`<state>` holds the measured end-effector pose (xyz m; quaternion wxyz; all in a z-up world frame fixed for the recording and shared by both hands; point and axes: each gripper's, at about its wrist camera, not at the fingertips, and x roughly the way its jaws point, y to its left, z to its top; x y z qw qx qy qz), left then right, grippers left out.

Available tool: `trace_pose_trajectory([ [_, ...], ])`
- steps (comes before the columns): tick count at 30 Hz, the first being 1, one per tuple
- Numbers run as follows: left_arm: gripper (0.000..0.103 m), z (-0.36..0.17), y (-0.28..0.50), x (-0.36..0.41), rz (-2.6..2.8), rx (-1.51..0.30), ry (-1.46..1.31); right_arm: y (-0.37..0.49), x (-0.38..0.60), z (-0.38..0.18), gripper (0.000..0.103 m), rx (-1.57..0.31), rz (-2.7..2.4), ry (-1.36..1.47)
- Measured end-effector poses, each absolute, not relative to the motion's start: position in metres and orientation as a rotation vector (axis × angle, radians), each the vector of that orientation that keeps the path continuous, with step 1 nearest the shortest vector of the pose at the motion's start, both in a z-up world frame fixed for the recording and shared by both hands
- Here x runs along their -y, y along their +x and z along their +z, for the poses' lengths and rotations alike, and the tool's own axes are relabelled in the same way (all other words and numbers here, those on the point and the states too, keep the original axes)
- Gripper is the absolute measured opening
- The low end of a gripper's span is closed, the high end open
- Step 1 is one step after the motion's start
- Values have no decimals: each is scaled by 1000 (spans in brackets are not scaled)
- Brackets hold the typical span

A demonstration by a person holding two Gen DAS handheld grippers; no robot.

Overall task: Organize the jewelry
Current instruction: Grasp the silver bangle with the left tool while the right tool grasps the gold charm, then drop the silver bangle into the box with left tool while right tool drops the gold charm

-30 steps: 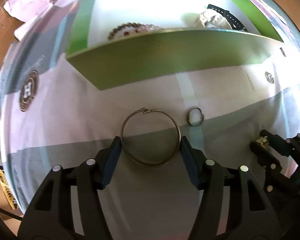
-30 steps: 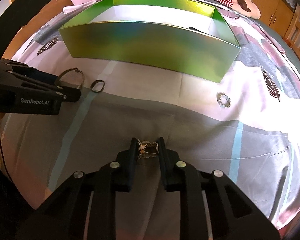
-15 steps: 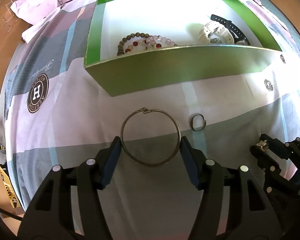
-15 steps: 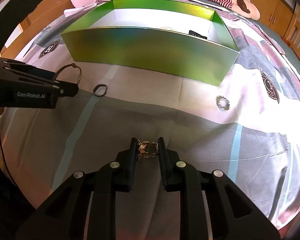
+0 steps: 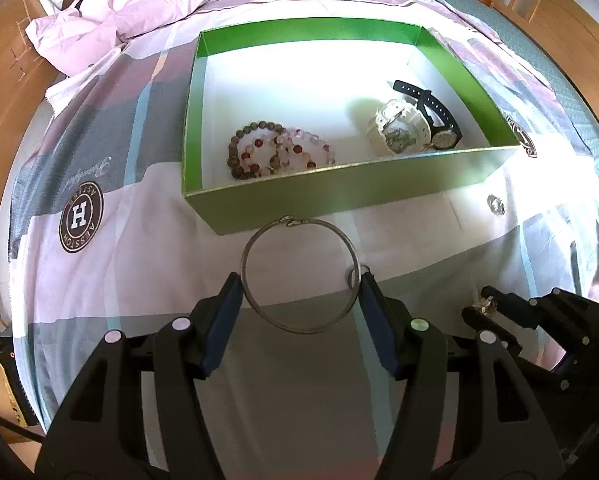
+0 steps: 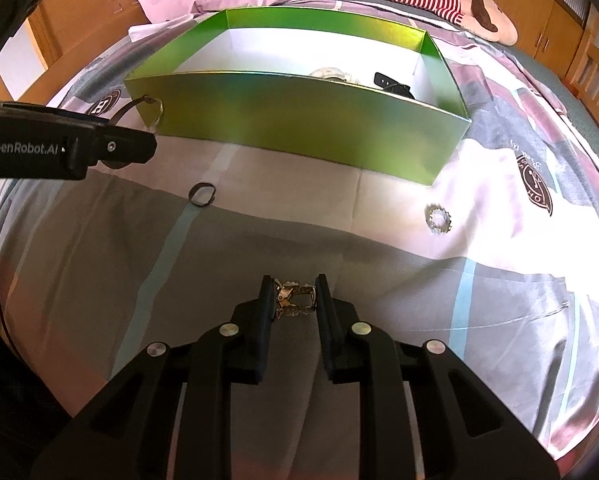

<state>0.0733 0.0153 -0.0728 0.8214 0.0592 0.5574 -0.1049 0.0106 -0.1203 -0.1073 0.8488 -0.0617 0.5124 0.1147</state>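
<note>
Beaded bracelets (image 5: 277, 150) and 2 watches (image 5: 415, 126) already lay in the green box (image 5: 339, 196) ahead. The left hand-held gripper (image 5: 299, 292) gripped a bangle (image 5: 299, 276); the right hand-held gripper (image 6: 293, 298) pinched a gold trinket (image 6: 293, 300). A ring (image 6: 202, 194) and sparkly ring (image 6: 438, 219) remained on the bed (image 6: 379, 280).

- Left gripper (image 5: 299, 300): black plastic frame, dark blue pads, round silver screws.
- Right gripper (image 6: 293, 302): matching black frame, black pads, silver screws.
- White "GenRobot.AI" lettering on left gripper's side.

Two watches (image 5: 415, 120), two bead bracelets (image 5: 275, 152), one bangle (image 5: 299, 276), two rings (image 6: 202, 194).
</note>
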Motion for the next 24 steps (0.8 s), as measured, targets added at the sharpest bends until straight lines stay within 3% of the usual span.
trace_pose_trajectory([
  [14, 60, -56, 80, -13, -236, -1141, 102, 13, 123, -96, 21, -1064, 243, -113],
  [24, 60, -12, 112, -32, -277, -1006, -35, 68, 140, -11, 21, -834, 265, -49],
])
